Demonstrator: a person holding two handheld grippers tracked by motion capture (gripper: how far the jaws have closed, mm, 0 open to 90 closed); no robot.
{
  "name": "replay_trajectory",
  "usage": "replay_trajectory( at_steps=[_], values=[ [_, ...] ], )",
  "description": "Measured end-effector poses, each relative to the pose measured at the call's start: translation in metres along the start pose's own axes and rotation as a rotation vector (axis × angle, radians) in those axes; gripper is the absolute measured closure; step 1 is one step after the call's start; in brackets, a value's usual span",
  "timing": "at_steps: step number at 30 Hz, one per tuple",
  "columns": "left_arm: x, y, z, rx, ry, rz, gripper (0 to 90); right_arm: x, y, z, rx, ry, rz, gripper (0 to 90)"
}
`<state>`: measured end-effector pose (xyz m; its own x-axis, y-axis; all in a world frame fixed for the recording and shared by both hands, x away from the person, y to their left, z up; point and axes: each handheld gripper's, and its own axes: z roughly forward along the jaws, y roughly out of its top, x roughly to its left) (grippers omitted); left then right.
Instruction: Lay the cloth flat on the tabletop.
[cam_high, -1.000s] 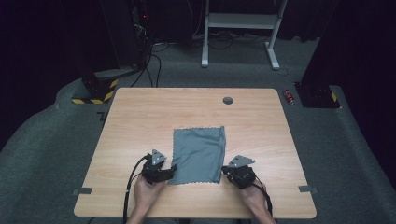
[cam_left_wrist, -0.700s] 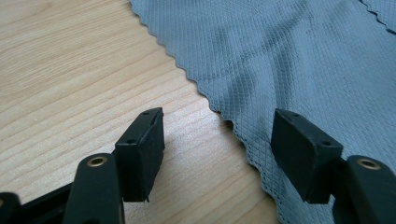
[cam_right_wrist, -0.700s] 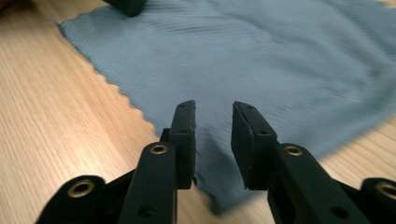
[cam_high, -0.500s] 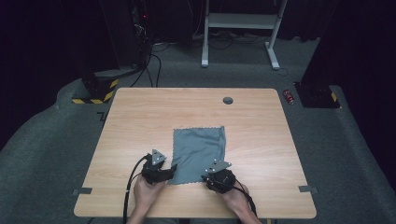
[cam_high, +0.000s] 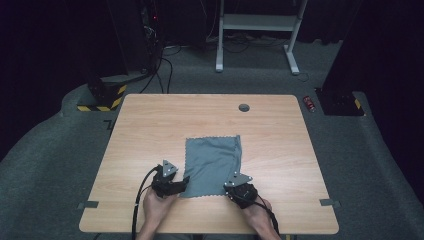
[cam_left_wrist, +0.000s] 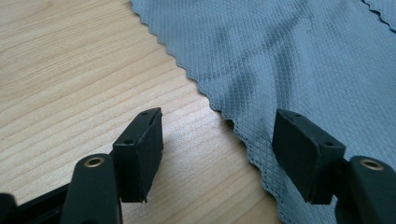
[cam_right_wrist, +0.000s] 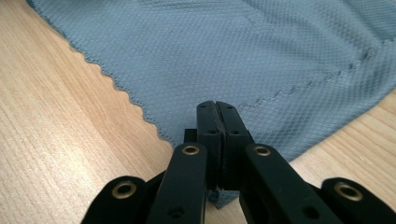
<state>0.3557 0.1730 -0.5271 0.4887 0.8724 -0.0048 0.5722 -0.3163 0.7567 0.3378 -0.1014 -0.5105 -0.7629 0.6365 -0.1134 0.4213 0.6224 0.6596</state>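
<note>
— Where was the cloth (cam_high: 212, 165)?

— It lay flat on the counter (cam_high: 150, 125), spread out just ahead of both grippers, with its zigzag near edge running between them.

— What was the right gripper (cam_right_wrist: 217, 140) doing?

— Its jaws had just been closing, and they were clenched together on the near right corner of the cloth; in the right gripper view a bit of grey fabric poked out beneath the pressed pads.

— And the left gripper (cam_left_wrist: 229, 154)?

— Released. Its jaws stood wide apart at the cloth's near left corner. In the left gripper view one pad hovered over bare wood, the other over the fabric, with the scalloped edge passing through the gap. Neither pad pressed on the cloth.

— Anything else nearby?

— A small dark round grommet (cam_high: 244, 107) sat in the counter, well beyond the cloth from the grippers.
</note>
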Motion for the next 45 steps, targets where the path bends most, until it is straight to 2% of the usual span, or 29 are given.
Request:
replay_trajectory(
  at_steps=[7,11,15,19,23,27,30,33,34,36,38,40,43,45],
  values=[
    [0.000,0.000,0.000,0.000,0.001,0.000,34.3,-0.004,-0.003,-0.007,-0.016,-0.023,0.010,89.2],
    [0.000,0.000,0.000,0.000,0.001,0.001,34.2,-0.009,-0.011,-0.017,-0.023,-0.056,0.034,89.3],
    [0.000,0.000,0.000,-0.001,0.001,0.002,34.2,-0.019,-0.028,-0.029,-0.019,-0.101,0.089,89.3],
    [0.000,0.000,0.000,0.000,0.001,0.002,34.2,-0.027,-0.040,-0.035,-0.008,-0.125,0.125,89.3],
    [0.000,0.000,0.000,0.000,0.000,0.004,33.9,-0.032,-0.048,-0.036,-0.005,-0.121,0.172,88.9],
    [0.000,0.000,0.000,-0.001,0.000,0.002,33.9,-0.034,-0.046,-0.038,-0.021,-0.115,0.192,79.6],
    [0.000,0.000,0.000,-0.001,0.000,0.001,33.9,-0.038,-0.037,-0.042,-0.068,-0.126,0.211,66.8],
    [0.000,0.000,0.000,0.001,0.000,0.004,33.9,-0.047,-0.029,-0.034,-0.064,-0.130,0.238,62.6],
    [0.000,0.000,0.000,0.001,0.000,0.004,33.9,-0.050,-0.028,-0.029,-0.050,-0.123,0.255,63.7],
    [0.000,0.000,0.000,0.001,0.000,0.004,33.9,-0.056,-0.028,-0.022,-0.038,-0.078,0.273,76.6],
    [0.000,0.000,0.000,0.002,0.000,0.003,33.8,-0.057,-0.029,-0.019,-0.010,-0.073,0.255,87.8],
    [0.000,0.000,0.000,0.002,0.001,0.016,33.1,-0.057,-0.032,-0.020,0.010,-0.083,0.257,88.8],
    [0.000,0.000,0.000,0.004,-0.005,0.010,31.9,-0.057,-0.037,-0.023,0.025,-0.098,0.261,87.7],
    [0.000,0.000,0.000,0.004,-0.005,0.010,31.8,-0.057,-0.035,-0.024,0.045,-0.135,0.260,76.3]
  ],
)
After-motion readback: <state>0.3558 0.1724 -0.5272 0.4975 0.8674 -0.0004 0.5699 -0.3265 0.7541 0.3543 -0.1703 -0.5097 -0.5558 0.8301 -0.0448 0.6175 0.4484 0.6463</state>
